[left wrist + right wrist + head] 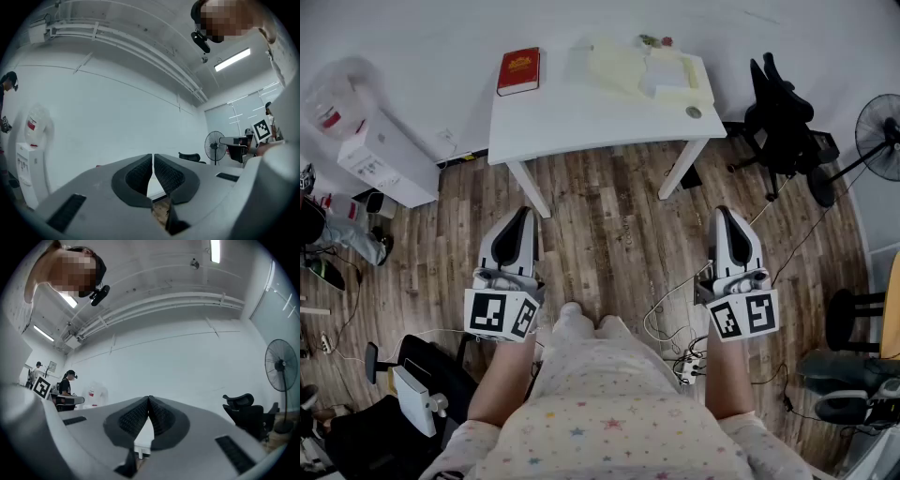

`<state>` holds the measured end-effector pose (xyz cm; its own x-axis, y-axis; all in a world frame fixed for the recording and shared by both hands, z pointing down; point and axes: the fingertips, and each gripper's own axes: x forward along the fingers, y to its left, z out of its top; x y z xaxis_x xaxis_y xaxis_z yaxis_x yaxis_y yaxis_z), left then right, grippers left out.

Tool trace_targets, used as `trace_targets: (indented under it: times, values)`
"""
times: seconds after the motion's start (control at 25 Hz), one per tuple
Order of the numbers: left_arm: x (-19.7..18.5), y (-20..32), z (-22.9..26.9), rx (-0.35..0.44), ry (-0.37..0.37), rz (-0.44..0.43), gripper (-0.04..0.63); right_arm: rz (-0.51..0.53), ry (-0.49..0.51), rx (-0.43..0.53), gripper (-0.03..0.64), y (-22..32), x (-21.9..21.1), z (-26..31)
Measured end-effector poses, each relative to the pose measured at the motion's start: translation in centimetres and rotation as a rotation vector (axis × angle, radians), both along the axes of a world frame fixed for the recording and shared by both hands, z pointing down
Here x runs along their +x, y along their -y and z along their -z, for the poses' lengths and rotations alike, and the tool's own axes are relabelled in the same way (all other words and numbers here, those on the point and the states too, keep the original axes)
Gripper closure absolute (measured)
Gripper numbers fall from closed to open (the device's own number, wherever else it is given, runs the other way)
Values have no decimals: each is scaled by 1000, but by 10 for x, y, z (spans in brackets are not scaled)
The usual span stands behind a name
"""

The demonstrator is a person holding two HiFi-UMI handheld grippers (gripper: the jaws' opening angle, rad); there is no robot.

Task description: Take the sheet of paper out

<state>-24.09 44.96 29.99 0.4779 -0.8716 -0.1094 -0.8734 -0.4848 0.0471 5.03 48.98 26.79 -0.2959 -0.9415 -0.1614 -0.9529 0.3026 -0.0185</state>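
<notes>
Wood-plank floor (609, 216) lies beneath both grippers. Left gripper (521, 216) and right gripper (724, 214): jaws together, nothing between them, and their cubes bear square black-and-white markers. Beyond stands a white table (572, 117). Red book (518, 71) at its left, gold title illegible. Sheet of paper (664, 73) lies on a pale folder (614, 67) at its right.

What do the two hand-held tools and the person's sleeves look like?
The left tool and right tool match: white shells with a black middle strip, dark grey textured pads, and a white cube bearing black square markers at the rear. The sleeves are pale, printed with small coloured stars.
</notes>
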Motion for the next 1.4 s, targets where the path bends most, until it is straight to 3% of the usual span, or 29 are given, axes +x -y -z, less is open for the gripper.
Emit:
trace_targets:
  times: [0.12,0.36,0.44,0.6,0.76,1.04,1.4]
  values:
    - [2,0,-1,-5,4,-4,572,-11,10,-22,617,-1,3,-3]
    - [11,2,-7,-31,8,-15,571,-31,64,-182,610,10,5,-27]
    - [13,4,-8,-35,5,-10,556,-19,52,-216,531,13,2,-34]
    - [12,15,-11,-65,4,8,363,-12,58,-223,375,20,2,-36]
    - [14,24,-12,-85,8,24,327,-35,62,-206,309,28,13,-30]
    - [14,54,-26,-116,2,22,322,-26,70,-229,291,54,13,-38]
    - [22,142,-21,-106,-27,-21,322,-62,61,-248,291,126,16,-35]
